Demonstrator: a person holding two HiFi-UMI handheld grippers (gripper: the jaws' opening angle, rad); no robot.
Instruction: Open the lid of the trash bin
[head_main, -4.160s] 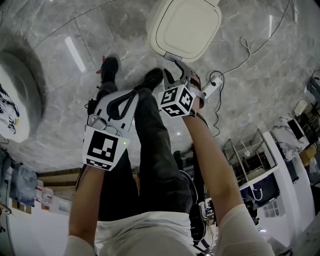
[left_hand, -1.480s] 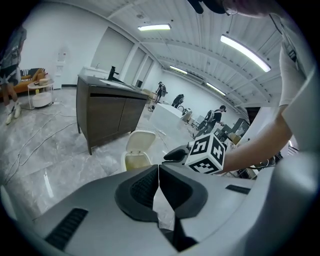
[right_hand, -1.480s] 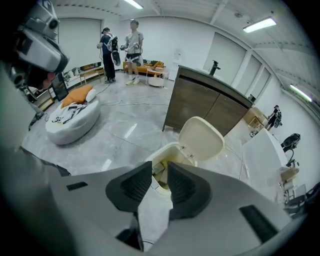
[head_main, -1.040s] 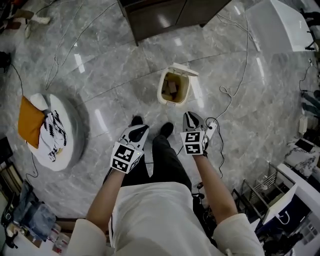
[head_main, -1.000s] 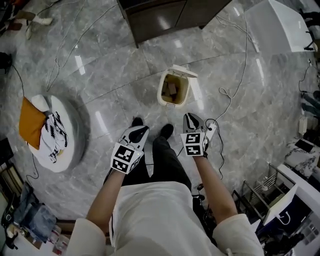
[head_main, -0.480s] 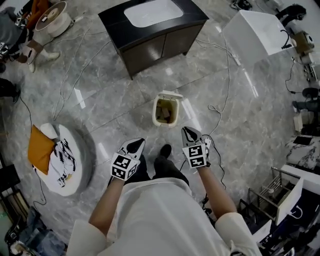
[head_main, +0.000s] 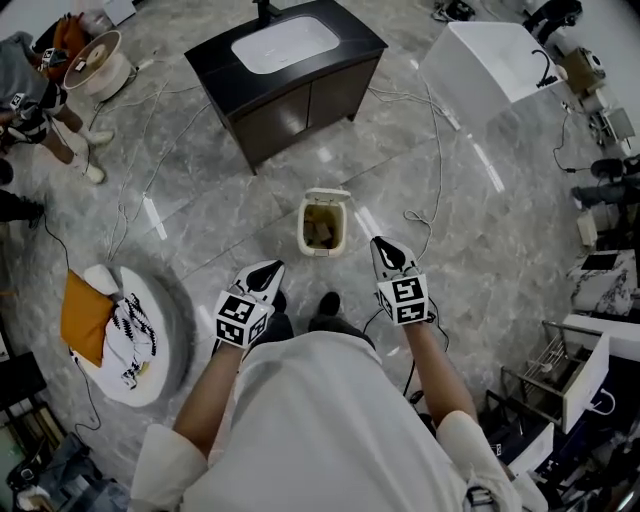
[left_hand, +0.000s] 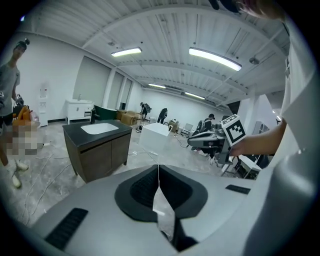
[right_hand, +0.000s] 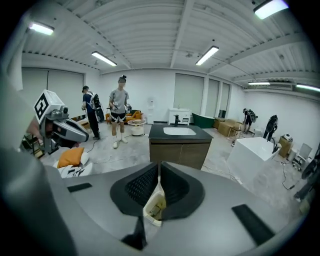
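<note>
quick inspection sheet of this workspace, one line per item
surface: grey marble floor, glossy
job's things: trash bin, lid up, brown contents inside
clutter: round white cushion with orange cloth on it
grippers: left hand-held gripper shut, empty; right hand-held gripper shut, empty; both clear of the bin
cables: white cable on the floor right of the bin
surroundings: dark cabinet with white sink; white box; people standing

Bright, even indoor light, ceiling strip lights (left_hand: 212, 58) at one o'clock in the left gripper view, white glare streaks on polished floor (head_main: 150, 215) near nine o'clock, fisheye bending and dark vignette at edges, trash bin (head_main: 322, 224) interior dim, perhaps shadowed
</note>
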